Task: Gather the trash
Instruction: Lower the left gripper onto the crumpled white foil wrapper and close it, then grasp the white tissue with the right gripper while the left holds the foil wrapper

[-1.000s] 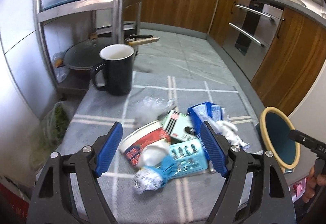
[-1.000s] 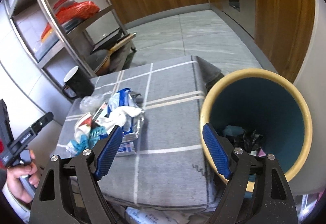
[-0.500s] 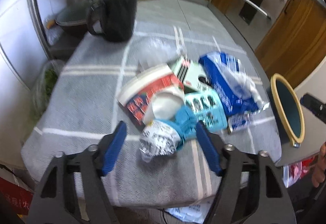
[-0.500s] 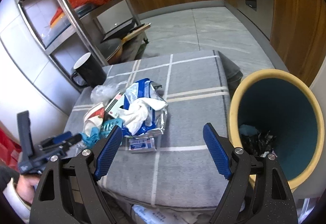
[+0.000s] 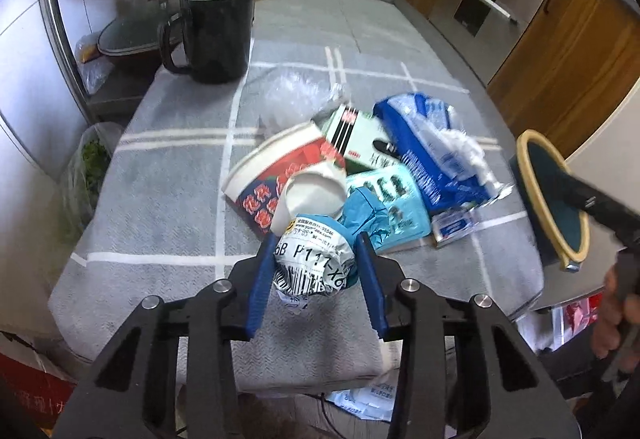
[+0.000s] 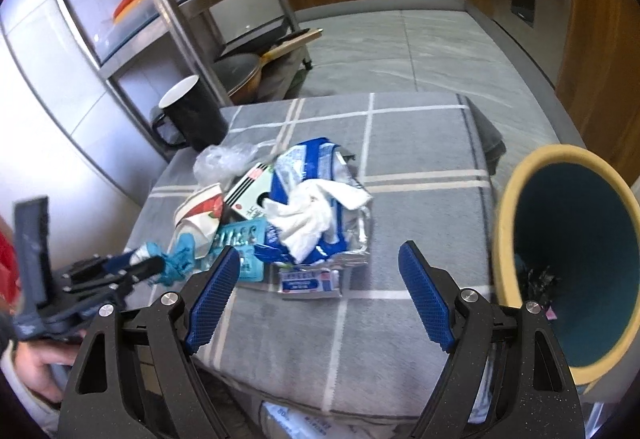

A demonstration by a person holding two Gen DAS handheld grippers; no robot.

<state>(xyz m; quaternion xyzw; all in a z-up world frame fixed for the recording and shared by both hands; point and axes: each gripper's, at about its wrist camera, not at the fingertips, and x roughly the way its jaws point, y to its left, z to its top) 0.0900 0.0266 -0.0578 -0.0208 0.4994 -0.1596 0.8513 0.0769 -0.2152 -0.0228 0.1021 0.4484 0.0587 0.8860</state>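
left claw (image 5: pixel 316 271) was clamped on a crumpled white wrapper (image 5: pixel 310 263) at the near edge of the trash pile; its blue pads pressed both sides. printing on the wrapper read "6b p117-x6", with a barcode below and a small web address too blurred to make out. a teal scrap (image 5: pixel 366 219) clung to it.

behind it lay a paper cup (image 5: pixel 280 175) on its side, red-patterned with characters i couldn't read, a pale green box (image 5: pixel 358 137), a teal blister sheet (image 5: pixel 390 195) and a blue-and-white bag (image 6: pixel 316 175) with white tissue (image 6: pixel 312 215) on top.

right claw (image 6: pixel 320 295) hung wide open over bare grey cloth on the counter (image 6: pixel 420 143), gripping nothing. the bin (image 6: pixel 568 251), teal inside with a yellow rim, stood just off the counter's right edge. a black mug (image 5: pixel 216 31) sat at the far left corner, well apart from the pile.
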